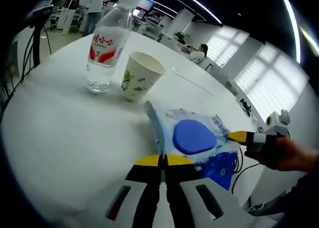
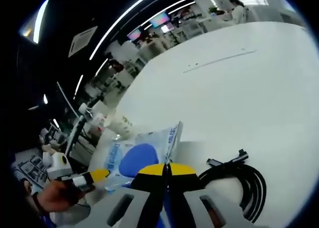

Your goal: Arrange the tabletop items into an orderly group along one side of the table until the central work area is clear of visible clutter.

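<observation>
A clear plastic packet (image 1: 192,135) with a round blue disc inside hangs between both grippers over the white table (image 1: 70,128). My left gripper (image 1: 162,160) is shut on the packet's near edge. The right gripper (image 1: 244,137), held by a hand, pinches the packet's far right edge. In the right gripper view the packet (image 2: 139,153) runs into my right gripper (image 2: 164,169), which is shut on it, and the left gripper (image 2: 94,177) holds its other side. A water bottle (image 1: 104,48) with a red label and a paper cup (image 1: 139,76) stand side by side, upright.
A coiled black cable (image 2: 239,180) lies on the table just right of the right gripper. A thin straw-like stick (image 1: 192,81) lies further out on the table. Office desks and people are in the background beyond the table edge.
</observation>
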Demonstrator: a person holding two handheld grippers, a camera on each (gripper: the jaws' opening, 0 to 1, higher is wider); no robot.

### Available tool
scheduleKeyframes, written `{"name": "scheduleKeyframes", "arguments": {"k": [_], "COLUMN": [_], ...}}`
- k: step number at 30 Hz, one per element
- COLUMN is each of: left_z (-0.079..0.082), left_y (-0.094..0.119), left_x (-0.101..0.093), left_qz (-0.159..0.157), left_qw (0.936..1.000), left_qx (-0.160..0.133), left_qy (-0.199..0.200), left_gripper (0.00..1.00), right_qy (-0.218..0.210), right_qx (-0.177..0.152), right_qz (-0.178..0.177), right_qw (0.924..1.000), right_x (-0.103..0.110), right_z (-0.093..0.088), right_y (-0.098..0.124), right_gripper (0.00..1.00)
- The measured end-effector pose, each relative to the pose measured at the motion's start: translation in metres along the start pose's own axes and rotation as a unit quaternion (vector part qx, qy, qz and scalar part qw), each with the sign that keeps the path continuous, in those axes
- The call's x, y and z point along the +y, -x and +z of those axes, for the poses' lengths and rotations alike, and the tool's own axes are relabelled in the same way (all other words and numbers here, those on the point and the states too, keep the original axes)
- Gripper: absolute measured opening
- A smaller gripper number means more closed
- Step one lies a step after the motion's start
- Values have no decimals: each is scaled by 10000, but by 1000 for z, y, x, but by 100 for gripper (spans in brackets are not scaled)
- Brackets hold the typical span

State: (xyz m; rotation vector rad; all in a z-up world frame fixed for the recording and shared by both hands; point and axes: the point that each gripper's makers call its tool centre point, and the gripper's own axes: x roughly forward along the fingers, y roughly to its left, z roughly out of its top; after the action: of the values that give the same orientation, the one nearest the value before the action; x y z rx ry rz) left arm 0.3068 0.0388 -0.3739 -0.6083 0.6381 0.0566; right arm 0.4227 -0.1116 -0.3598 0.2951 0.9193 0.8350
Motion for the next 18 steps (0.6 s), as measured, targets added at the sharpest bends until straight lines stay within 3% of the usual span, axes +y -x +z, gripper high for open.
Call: {"name": "scheduleKeyframes", "arguments": {"k": [7,18], "left_z": [1,3], "left_y": [-4,-11], "left_x": [-12,-40], "left_qz": [-111,-377], "left_qw": [9999,9991], "left_qx": [-27,50], "left_qy": [2,-195], "left_gripper": [0,0], "right_qy": [-77,-267], "right_qx": [-133,-334], "right_qz": [-60,-255], "right_qw": [9999,9988], "right_x": [-1,-20], "right_z": [0,-2], "right_y": [15,40], "right_gripper": [0,0]}}
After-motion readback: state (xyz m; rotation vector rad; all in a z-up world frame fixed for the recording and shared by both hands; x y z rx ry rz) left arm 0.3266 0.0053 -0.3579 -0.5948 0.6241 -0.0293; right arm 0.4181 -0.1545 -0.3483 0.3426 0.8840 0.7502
